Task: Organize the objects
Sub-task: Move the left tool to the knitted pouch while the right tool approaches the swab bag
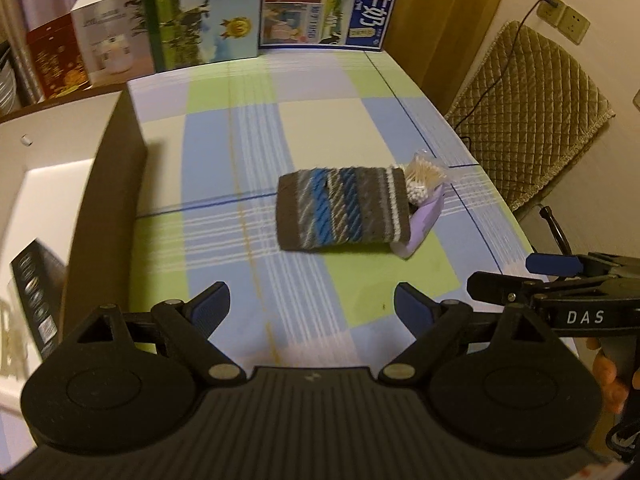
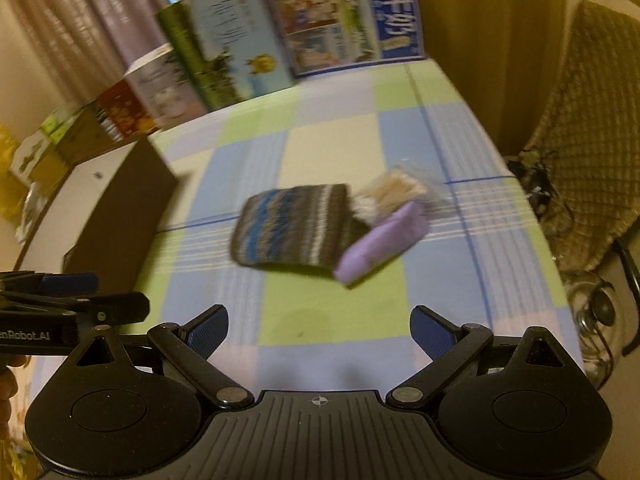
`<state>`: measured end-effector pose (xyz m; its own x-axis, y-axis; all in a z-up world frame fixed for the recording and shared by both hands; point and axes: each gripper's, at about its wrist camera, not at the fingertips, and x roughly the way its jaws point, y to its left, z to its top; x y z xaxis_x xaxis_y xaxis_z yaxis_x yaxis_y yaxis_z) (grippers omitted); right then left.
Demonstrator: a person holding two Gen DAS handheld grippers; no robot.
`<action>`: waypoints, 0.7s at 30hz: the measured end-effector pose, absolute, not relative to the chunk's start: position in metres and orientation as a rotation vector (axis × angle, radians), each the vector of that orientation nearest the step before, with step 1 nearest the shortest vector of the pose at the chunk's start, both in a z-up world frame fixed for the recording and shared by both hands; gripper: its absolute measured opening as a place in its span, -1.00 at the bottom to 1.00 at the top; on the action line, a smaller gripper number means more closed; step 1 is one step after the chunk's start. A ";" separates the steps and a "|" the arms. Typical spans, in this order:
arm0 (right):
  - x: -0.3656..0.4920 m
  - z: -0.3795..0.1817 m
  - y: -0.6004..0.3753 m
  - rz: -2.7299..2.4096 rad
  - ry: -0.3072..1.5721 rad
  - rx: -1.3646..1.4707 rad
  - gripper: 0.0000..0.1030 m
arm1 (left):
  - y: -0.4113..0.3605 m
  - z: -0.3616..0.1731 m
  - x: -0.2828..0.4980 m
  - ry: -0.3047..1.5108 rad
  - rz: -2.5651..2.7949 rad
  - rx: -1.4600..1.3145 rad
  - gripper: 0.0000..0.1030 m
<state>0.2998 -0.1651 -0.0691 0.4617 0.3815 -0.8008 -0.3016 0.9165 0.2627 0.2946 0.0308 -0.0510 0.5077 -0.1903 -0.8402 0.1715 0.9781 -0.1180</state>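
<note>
— Nearest the lens, what is seen?

— Both grippers are seen low in their frames, each with its jaws spread wide and nothing held: the left gripper (image 1: 311,308) and the right gripper (image 2: 319,330). Each is also glimpsed side-on at the edge of the other's view.

— And beyond them, largest first?

— A checked tablecloth (image 1: 320,128) is spread across the middle of both frames. Printed cartons (image 1: 256,4) are stood along the upper edge, and a white box with a brown side (image 1: 100,184) is seen at the left. At frame centre a striped knitted pouch (image 1: 342,208) lies flat; a lilac packet (image 2: 380,242) is tucked against its right end, and a small clear bag of cotton swabs (image 1: 424,182) is resting on that same end, touching both.

— What could go wrong?

— Three items are bunched together, so a wrong one could be dragged along if the pouch is gripped near its right end. The swab bag is judged light and slippery; it could be pinched poorly and dropped. The right view is blurred, so aim could be misjudged.
</note>
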 end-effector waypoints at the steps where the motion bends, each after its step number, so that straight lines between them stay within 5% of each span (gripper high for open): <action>1: 0.302 -0.071 -0.168 0.409 1.009 0.095 0.84 | 0.028 -0.053 0.299 1.014 -0.223 -0.016 0.69; 21: 0.369 -0.106 -0.200 0.239 1.014 0.178 0.83 | -0.017 -0.102 0.379 1.041 -0.282 -0.023 0.88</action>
